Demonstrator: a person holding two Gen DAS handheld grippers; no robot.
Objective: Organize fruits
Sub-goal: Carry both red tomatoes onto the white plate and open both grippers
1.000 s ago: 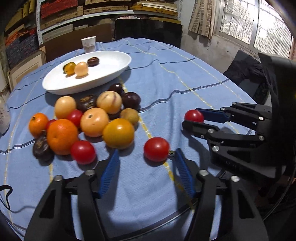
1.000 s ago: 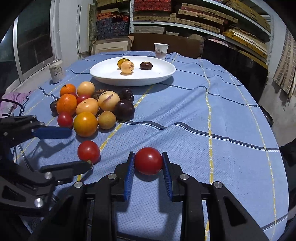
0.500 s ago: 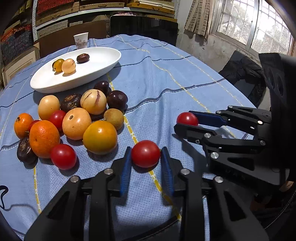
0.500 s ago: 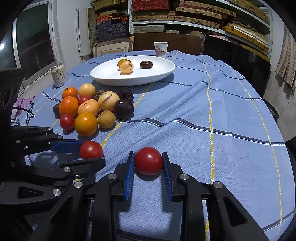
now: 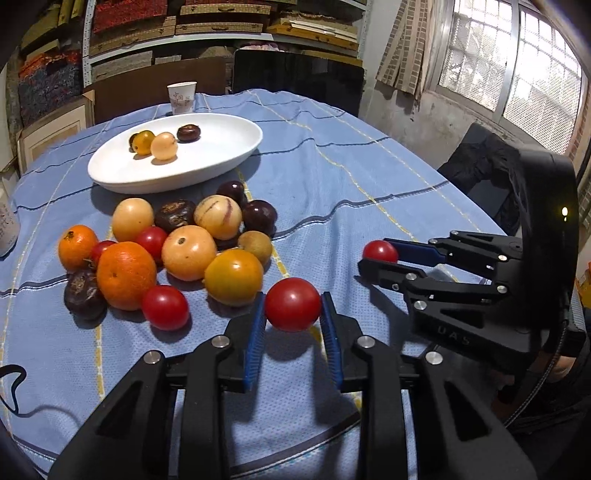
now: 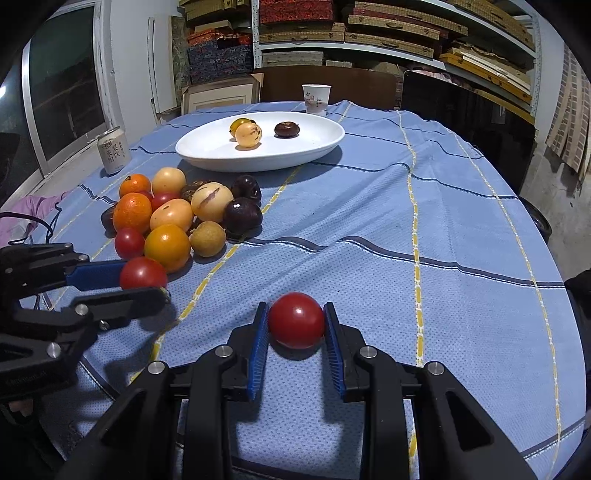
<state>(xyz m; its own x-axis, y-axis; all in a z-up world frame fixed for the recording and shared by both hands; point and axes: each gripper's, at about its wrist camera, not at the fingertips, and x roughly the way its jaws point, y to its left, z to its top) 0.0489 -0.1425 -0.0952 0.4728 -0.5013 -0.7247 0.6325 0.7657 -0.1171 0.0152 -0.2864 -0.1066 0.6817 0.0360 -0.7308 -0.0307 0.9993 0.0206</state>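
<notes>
Near the table's (image 6: 461,206) front edge, the left gripper (image 5: 292,321) clamps one red tomato (image 5: 292,309) and the right gripper (image 6: 296,326) clamps another tomato (image 6: 296,320). Behind lies the fruit pile (image 5: 184,240); the white plate (image 5: 221,155) stands toward the far edge.

Blue-clothed table (image 6: 369,229) bears white plate (image 6: 207,155), fruit heap (image 6: 177,218), cup (image 6: 316,98), can (image 6: 113,150).

Paper cup (image 6: 316,97): upright at the table's far edge. Drinks can (image 6: 114,150): upright near the left edge. Blue striped tablecloth (image 6: 369,221): covers the round table. Shelves of stacked boxes (image 6: 332,29): behind the table. Barred window (image 5: 517,66): on the right wall.
</notes>
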